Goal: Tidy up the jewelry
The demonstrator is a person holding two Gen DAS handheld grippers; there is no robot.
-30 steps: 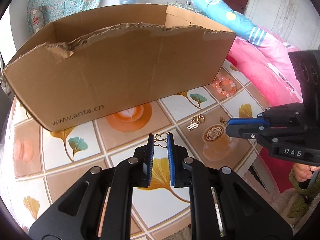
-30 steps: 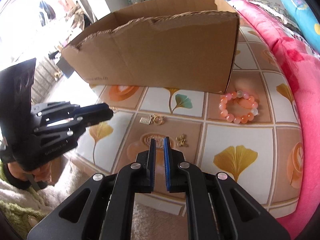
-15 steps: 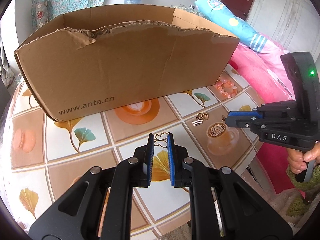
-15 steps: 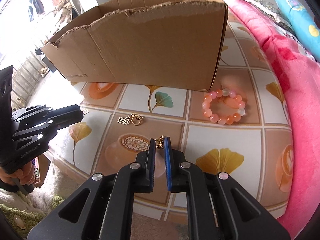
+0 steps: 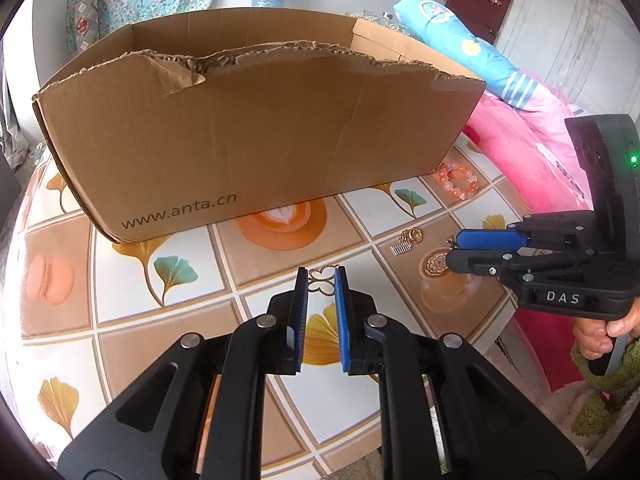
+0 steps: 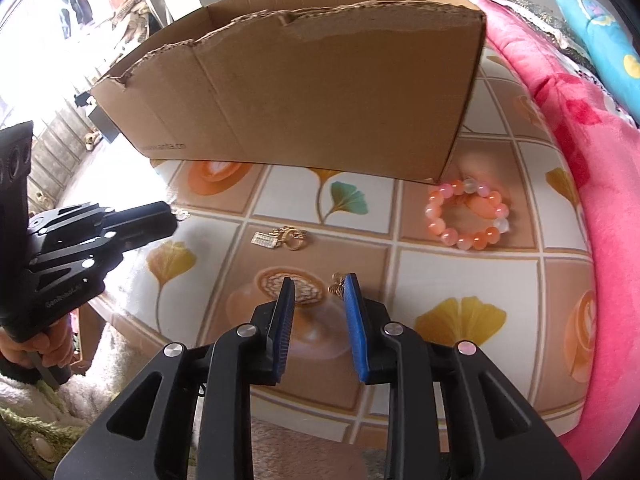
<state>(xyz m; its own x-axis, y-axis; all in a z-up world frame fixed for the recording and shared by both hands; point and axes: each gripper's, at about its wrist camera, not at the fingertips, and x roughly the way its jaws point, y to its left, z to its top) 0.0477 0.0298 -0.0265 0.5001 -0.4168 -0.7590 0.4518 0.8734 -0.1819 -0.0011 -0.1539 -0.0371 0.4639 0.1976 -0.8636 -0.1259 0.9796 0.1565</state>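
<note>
Cardboard filled the upper half of both views: a torn-edged cardboard box (image 5: 256,136) stood open-topped on the patterned tablecloth (image 5: 132,312). In the left wrist view, the left gripper (image 5: 322,280) sat low and centre, its blue pads drawn close on a gold butterfly-outline charm (image 5: 322,279) that spanned the narrow gap at the fingertips, touching both pads. The right gripper (image 5: 454,250) reached in from the right edge of that frame, gripped by a hand (image 5: 602,334) at lower right.

In the right wrist view, the right gripper (image 6: 319,289) had just been opening; its jaws stood moderately apart with bare cloth between them. A small gold bee charm (image 6: 337,285) lay on the cloth just inside the tip of the right-hand blue pad (image 6: 356,320); whether it touched that pad could not be told. A gold ring with a small tag (image 6: 282,238) lay above centre, and a pink-orange bead bracelet (image 6: 468,213) rested at right, just beside the box's lower corner. A pink blanket (image 6: 580,168) bordered the right edge.
</note>
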